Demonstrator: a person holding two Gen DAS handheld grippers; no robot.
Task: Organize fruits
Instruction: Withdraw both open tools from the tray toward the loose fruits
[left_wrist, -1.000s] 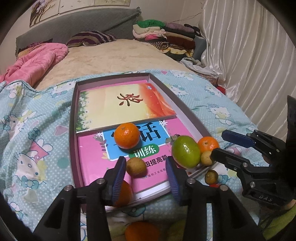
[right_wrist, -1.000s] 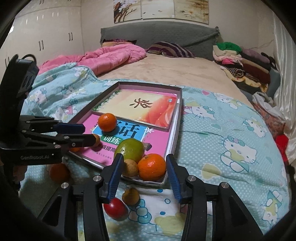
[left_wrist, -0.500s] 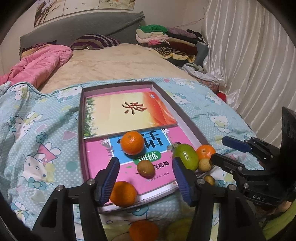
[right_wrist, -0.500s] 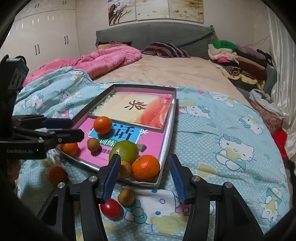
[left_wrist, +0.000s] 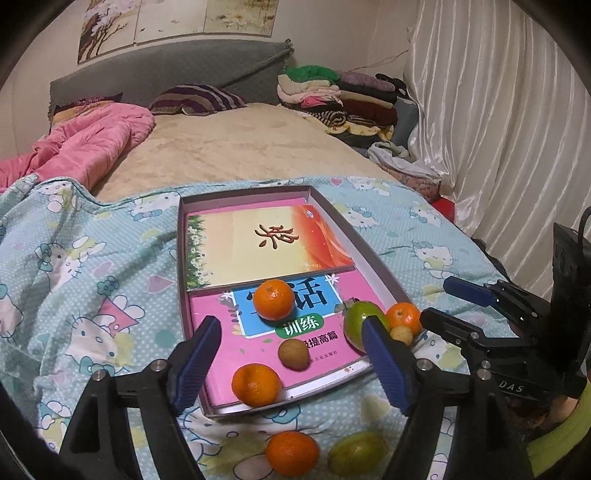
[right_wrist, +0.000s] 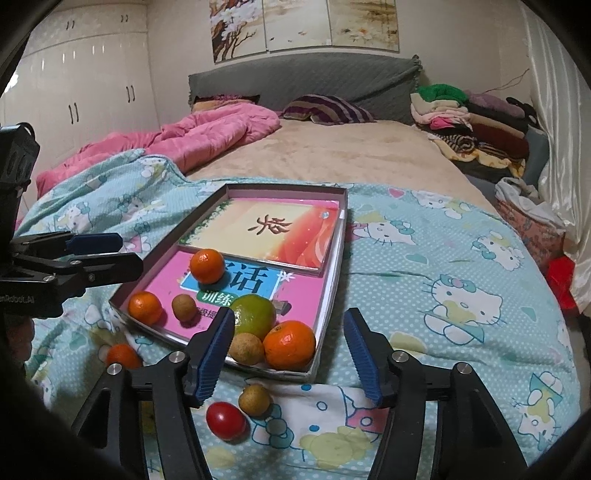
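Both claws, jaws just widened and empty: right gripper (right_wrist: 288, 354) sits nearest the loose red tomato (right_wrist: 225, 420), just below-left of it.

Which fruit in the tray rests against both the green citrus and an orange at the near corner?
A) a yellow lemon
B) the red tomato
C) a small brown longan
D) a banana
C: in the right wrist view the small brown longan sits in the tray touching the green citrus and the orange.
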